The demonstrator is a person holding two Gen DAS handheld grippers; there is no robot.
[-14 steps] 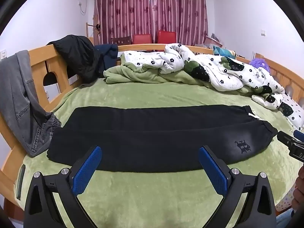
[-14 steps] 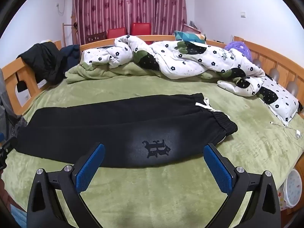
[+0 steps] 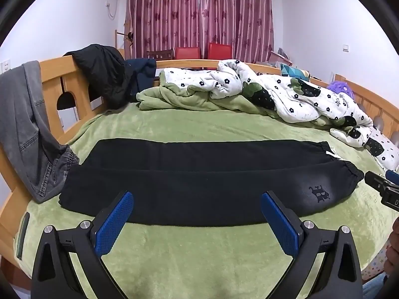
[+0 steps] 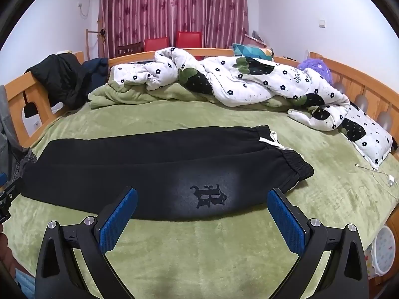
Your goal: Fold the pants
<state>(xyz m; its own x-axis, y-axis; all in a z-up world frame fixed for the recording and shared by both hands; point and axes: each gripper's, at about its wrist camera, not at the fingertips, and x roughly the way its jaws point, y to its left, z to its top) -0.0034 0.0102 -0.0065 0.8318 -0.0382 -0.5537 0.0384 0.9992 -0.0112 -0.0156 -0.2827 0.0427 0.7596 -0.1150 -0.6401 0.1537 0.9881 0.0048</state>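
Observation:
Black pants (image 3: 199,177) lie flat across the green bed cover, both legs side by side, cuffs at the left and waistband with a white drawstring (image 4: 273,140) at the right. A dark logo (image 4: 209,195) sits on the near leg. The pants also show in the right wrist view (image 4: 154,172). My left gripper (image 3: 197,214) is open and empty, just short of the pants' near edge at mid-leg. My right gripper (image 4: 202,211) is open and empty, just in front of the logo. The right gripper's tip shows at the right edge of the left wrist view (image 3: 381,186).
A green blanket (image 3: 189,99) and a white flowered quilt (image 3: 286,94) are piled at the far side. Grey jeans (image 3: 27,129) and a black jacket (image 3: 104,74) hang on the wooden rail at left. A white charger cable (image 4: 381,174) lies at right.
Both grippers have edged slightly closer to the pants. The pants have not moved and both grippers stay open.

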